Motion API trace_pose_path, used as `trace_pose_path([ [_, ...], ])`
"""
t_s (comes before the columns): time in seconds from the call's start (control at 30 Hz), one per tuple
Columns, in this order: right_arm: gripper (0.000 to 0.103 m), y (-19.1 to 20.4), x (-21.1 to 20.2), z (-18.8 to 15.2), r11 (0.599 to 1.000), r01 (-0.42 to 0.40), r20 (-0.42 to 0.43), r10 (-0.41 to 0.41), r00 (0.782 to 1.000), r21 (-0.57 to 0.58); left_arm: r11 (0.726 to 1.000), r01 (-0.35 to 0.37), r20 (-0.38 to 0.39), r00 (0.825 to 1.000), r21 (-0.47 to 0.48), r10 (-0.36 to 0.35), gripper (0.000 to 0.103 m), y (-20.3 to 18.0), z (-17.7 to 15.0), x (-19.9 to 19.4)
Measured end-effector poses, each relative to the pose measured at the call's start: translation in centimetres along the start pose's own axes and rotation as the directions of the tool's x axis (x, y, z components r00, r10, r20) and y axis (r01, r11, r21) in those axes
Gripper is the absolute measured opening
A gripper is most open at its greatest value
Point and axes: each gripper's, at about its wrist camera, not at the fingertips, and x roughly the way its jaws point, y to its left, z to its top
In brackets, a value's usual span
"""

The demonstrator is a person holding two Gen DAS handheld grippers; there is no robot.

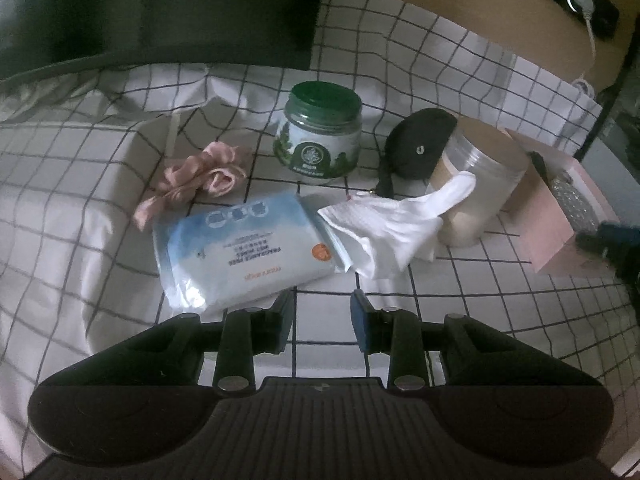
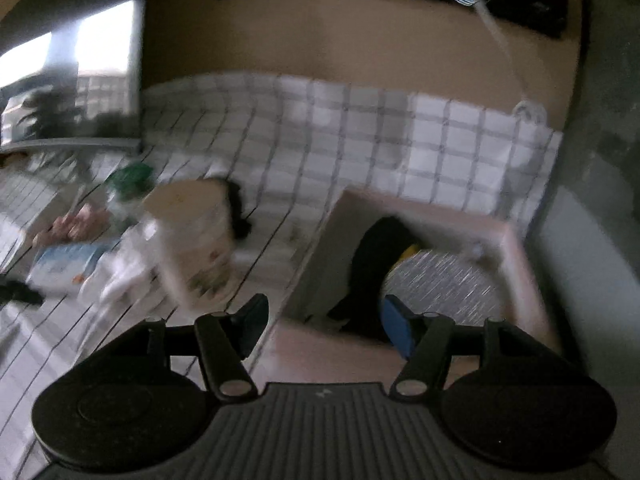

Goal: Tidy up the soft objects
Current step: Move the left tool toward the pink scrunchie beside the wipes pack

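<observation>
White checked cloth (image 1: pixel 460 60) under everything in left wrist view; my left gripper (image 1: pixel 322 312) hovers with jaws apart, empty, just short of wet-wipes pack (image 1: pixel 244 248); pink ribbon (image 1: pixel 192 180) beyond it, white glove (image 1: pixel 396 220) draped against tan canister (image 1: pixel 476 184), black pouch (image 1: pixel 420 144) beside green-lidded jar (image 1: pixel 320 132); best approach low, pinch pack by near edge. Right wrist view blurred; my right gripper (image 2: pixel 324 320) spread wide, holding nothing, over pink box (image 2: pixel 516 248) already containing dark soft item (image 2: pixel 376 248); tan wall (image 2: pixel 360 40), window (image 2: pixel 72 72) at left.
</observation>
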Motion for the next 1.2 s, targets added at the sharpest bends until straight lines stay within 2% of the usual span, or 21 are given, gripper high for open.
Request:
trace_pose_path([
  [0.17,0.063,3.8,0.1,-2.4,0.998,-0.057,-0.087,0.054,0.995,-0.03,0.996,-0.047,0.048,0.998,0.075,0.044,0.034,1.1,1.2,0.7],
  [0.37,0.063,7.5,-0.4,-4.6,0.987,-0.095,-0.139,0.077,0.987,-0.129,0.992,-0.101,0.09,0.992,0.074,0.094,0.034,4.4,2.9,2.2],
  [0.57,0.063,8.0,0.3,-4.9,0.984,-0.1,-0.19,0.072,0.979,-0.146,0.997,0.024,-0.03,0.999,0.07,-0.022,0.035,6.5,3.3,4.6],
  [0.7,0.063,8.0,1.2,-5.0,0.986,-0.102,-0.219,0.071,0.973,-0.134,0.984,0.06,-0.026,0.998,0.165,-0.056,0.037,5.7,2.3,4.1],
  [0.83,0.069,8.3,1.6,-5.1,0.986,-0.109,-0.208,0.082,0.975,-0.123,0.957,0.095,-0.039,0.995,0.273,-0.087,0.046,4.5,1.4,3.8],
  [0.97,0.073,8.6,2.1,-5.0,0.987,-0.115,-0.201,0.091,0.975,-0.111,0.898,0.101,-0.07,0.994,0.428,-0.078,0.058,2.7,0.4,3.5],
  [1.03,0.075,8.6,2.2,-4.9,0.988,-0.118,-0.2,0.096,0.975,-0.101,0.872,0.094,-0.079,0.995,0.481,-0.064,0.059,2.2,0.1,3.5],
  [1.13,0.077,8.4,2.3,-5.0,0.99,-0.12,-0.199,0.103,0.975,-0.075,0.86,0.092,-0.091,0.994,0.501,-0.053,0.059,2.1,0.4,3.7],
  [1.2,0.079,8.2,2.4,-5.1,0.991,-0.121,-0.198,0.108,0.974,-0.058,0.85,0.063,-0.09,0.996,0.523,-0.019,0.058,2.0,0.7,4.0],
])
